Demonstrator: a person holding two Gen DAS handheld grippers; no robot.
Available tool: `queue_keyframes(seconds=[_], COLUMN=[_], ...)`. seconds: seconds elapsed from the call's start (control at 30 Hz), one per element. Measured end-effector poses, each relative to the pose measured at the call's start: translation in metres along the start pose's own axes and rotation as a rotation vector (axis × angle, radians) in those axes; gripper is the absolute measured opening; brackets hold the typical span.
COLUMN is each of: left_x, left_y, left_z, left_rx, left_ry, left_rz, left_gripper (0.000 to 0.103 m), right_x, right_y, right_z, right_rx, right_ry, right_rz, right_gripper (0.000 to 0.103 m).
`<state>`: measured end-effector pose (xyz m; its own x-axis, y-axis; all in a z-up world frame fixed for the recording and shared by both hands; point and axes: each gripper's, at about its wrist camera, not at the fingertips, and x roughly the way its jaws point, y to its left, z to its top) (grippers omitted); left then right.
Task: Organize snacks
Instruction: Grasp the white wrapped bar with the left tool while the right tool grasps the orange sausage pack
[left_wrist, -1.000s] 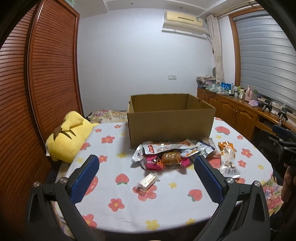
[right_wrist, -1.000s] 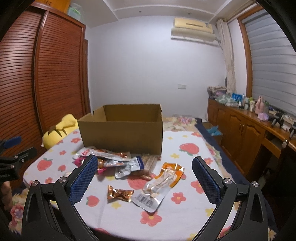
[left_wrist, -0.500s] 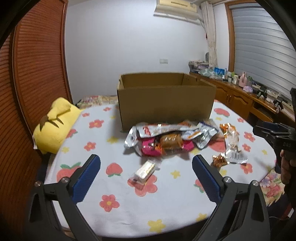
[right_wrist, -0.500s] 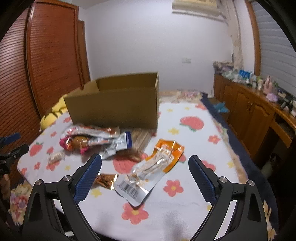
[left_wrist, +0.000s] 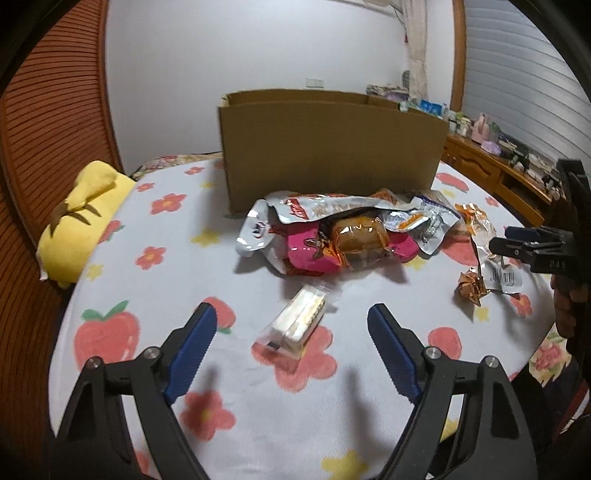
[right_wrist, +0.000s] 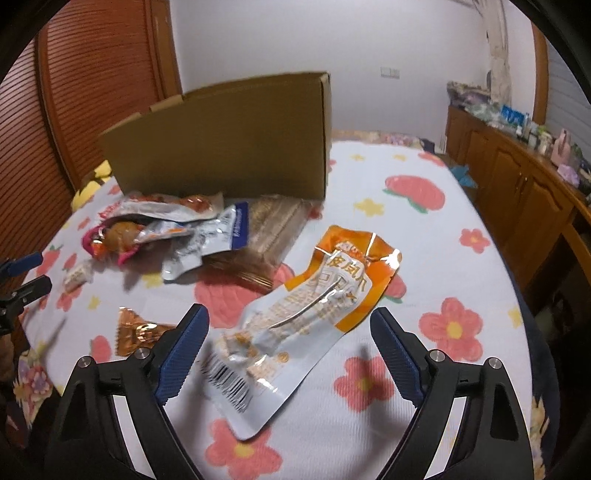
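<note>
— Snacks (left_wrist: 347, 236) all lie on the worktop (left_wrist: 147, 295), none visibly in the box (left_wrist: 332, 147). Its inside is hidden from both views, so I can't say whether it holds anything.

— So barely begun?

— I'd judge so. A heap of packets sits against the box's near wall, and three loose pieces lie nearer: a clear-wrapped bar (left_wrist: 299, 319), an orange pouch (right_wrist: 314, 314) and a small foil sweet (right_wrist: 138, 330).

— And the hands?

— Left gripper (left_wrist: 291, 350) hangs over the bar, jaws apart and closing, the bar lying ahead between them but untouched. Right gripper (right_wrist: 290, 350) hangs over the pouch, jaws also apart and closing, the pouch's barcode end between them, no pad pressing on it as far as I can see.

— Nothing held, then.

— Nothing. What's left looks like everything: grip bar and pouch, carry them to the box, then the sweet and the heap.
</note>
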<state>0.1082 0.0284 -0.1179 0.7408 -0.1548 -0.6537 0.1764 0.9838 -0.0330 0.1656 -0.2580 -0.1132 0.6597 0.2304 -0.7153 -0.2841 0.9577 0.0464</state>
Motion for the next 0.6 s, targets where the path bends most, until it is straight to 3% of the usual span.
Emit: queue_keyframes(seconds=[0.07, 0.1, 0.3, 0.53, 0.6], left_x=[0.009, 0.012, 0.023, 0.036, 0.036], left_y=[-0.001, -0.001, -0.001, -0.001, -0.003], left_z=[0.002, 0.003, 0.008, 0.005, 0.005], left_rx=[0.011, 0.014, 0.033, 0.046, 0.054], left_ry=[0.025, 0.034, 0.061, 0.117, 0.112], left_rz=[-0.011, -0.014, -0.015, -0.03, -0.04], left_gripper=[0.082, 0.072, 0.054, 0.04, 0.028], right_x=[0.005, 0.006, 0.013, 0.023, 0.026], right_y=[-0.004, -0.005, -0.011, -0.004, -0.001], right_z=[0.003, 0.003, 0.004, 0.01, 0.01], right_rx=[0.005, 0.008, 0.025, -0.019, -0.038], right_ry=[0.019, 0.026, 0.068, 0.104, 0.109], right_rz=[-0.002, -0.007, 0.007, -0.026, -0.039], right_gripper=[0.091, 0.091, 0.091, 0.091, 0.092])
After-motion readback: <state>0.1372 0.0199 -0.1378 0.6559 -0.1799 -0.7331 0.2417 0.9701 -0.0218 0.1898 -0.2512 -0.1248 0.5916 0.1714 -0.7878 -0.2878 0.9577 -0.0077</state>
